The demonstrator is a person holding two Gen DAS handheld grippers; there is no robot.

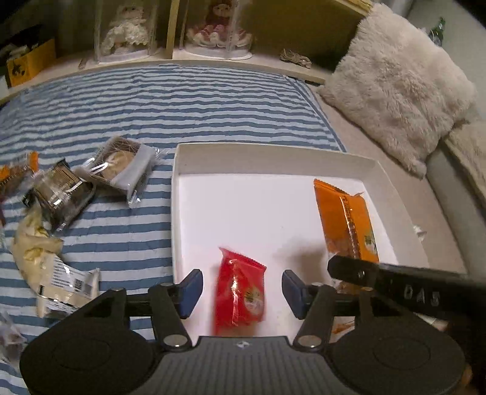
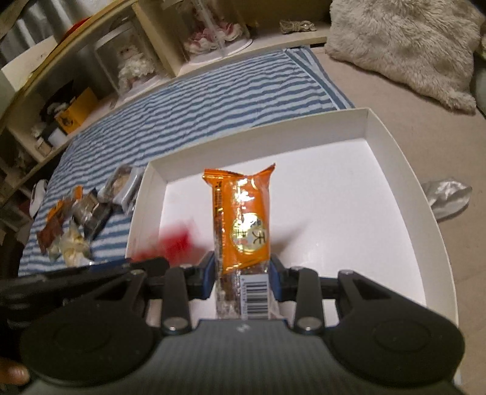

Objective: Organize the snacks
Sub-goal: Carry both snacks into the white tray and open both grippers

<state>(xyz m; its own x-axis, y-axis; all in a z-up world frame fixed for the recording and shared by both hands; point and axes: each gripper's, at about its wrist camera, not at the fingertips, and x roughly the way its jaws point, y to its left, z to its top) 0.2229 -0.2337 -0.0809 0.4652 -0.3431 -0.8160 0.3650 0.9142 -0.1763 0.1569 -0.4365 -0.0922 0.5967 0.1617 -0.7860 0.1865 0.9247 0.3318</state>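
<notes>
A white shallow box [image 1: 267,158] lies on the striped bed cover. My left gripper [image 1: 241,291] is open over its near left part; a red snack packet [image 1: 240,294] sits between the blue pads without touching them, blurred. It also shows as a red blur in the right wrist view [image 2: 179,243]. My right gripper [image 2: 241,273] is shut on an orange snack packet [image 2: 243,224] and holds it over the box [image 2: 395,145]. The same orange packet [image 1: 346,221] shows at the box's right side in the left wrist view.
Several wrapped snacks [image 1: 63,188] lie in a loose pile on the blue-striped cover [image 1: 152,103] left of the box. A fluffy beige cushion [image 1: 395,82] lies at the right. Shelves with dolls [image 1: 212,27] run along the back. A silver wrapper [image 2: 449,194] lies right of the box.
</notes>
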